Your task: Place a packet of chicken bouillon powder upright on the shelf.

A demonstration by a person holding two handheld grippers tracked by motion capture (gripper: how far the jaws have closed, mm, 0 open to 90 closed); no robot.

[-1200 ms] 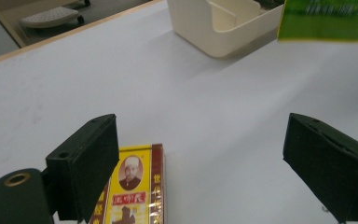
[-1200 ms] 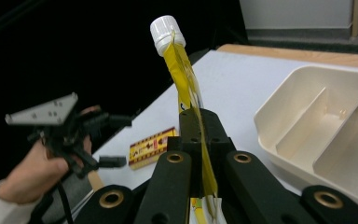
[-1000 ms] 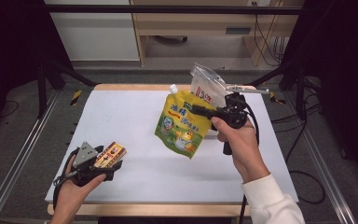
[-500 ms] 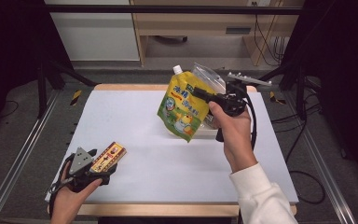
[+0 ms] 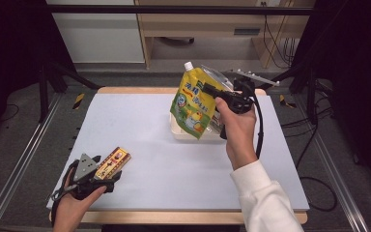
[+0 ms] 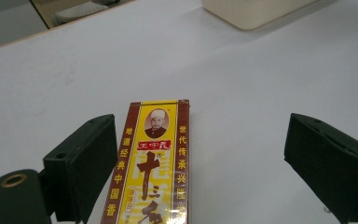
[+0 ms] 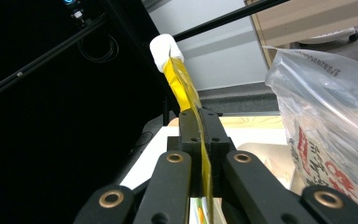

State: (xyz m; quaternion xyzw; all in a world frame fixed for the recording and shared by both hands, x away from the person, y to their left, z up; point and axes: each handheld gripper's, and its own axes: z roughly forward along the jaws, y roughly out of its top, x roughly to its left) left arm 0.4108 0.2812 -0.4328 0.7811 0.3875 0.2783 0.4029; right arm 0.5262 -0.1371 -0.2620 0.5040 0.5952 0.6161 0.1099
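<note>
Now, from the claws outward:
Right claw (image 5: 207, 89): pressed together on the yellow-green pouch (image 5: 192, 104), pinching its upper edge; held up in the air by the right hand (image 5: 236, 128).
Pouch: hanging tilted above the cream tray (image 5: 176, 129), white cap (image 7: 165, 49) at the top; seen edge-on between the jaws in the right gripper view.
Clear bag (image 7: 328, 126): just beside the pouch, with red print, standing over the tray.
Left claw (image 6: 214, 158): spread wide, low near the front left corner of the tabletop (image 5: 140, 140), held by the left hand (image 5: 72, 205).
Yellow-brown box (image 6: 154, 163): lying flat on the tabletop between the open jaws, closer to one jaw; touching or not, cannot tell.
Tray: well apart from the box, at the far right part of the tabletop.
</note>
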